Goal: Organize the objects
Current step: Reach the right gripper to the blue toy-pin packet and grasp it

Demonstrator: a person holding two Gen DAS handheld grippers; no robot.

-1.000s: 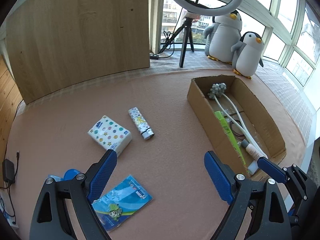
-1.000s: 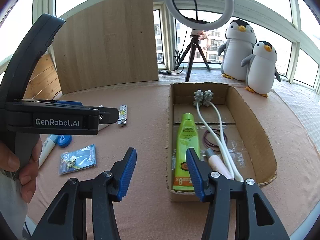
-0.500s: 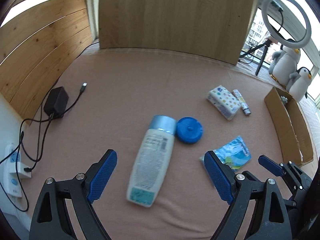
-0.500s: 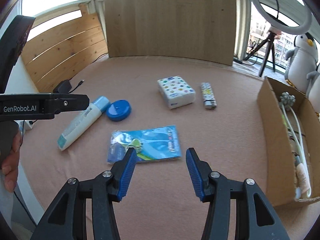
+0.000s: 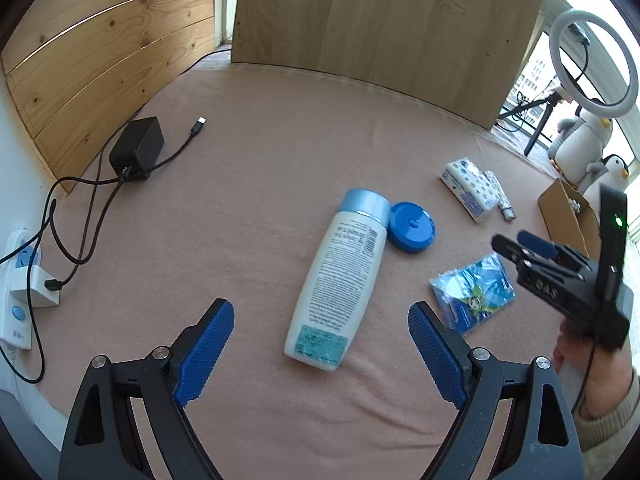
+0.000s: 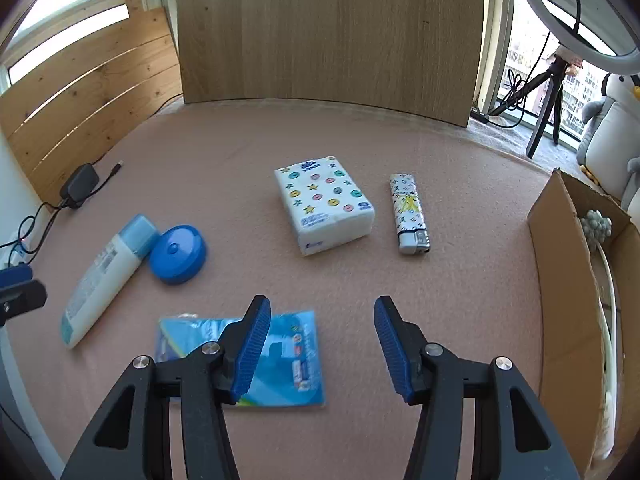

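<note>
A table covered in a pinkish-brown cloth (image 5: 280, 152) fills both views, with a tall wooden board (image 6: 328, 28) standing upright at its far edge and slatted wood panelling to the left. At the table's right edge sits an open cardboard box (image 6: 560, 280), holding a white stalk with a grey knobbly head. Beyond it stand plush penguins (image 5: 580, 140) and a ring light on a tripod (image 5: 592, 60). The left gripper (image 5: 320, 352) hangs over the near part of the table with its blue-padded fingers (image 5: 204, 352) spread wide and nothing gripped; the base of a white lotion bottle with a pale blue cap (image 5: 340, 280) lies on the cloth between them. A round blue lid (image 5: 411, 227) lies touching or just beside the bottle's cap. The right gripper (image 6: 320, 348) hovers above a flat blue foil packet (image 6: 288, 364), its fingers apart and opening, the left finger overlapping the packet in view, with nothing pinched. A person's hand in a beige sleeve (image 5: 592, 372) holds this gripper. Farther back lie a tissue pack printed with coloured dots and stars (image 6: 324, 208) and, just beside it, a patterned lighter (image 6: 410, 214). At the far left, a black power adapter (image 5: 136, 148) with its cable lies near a white power strip (image 5: 20, 280).
</note>
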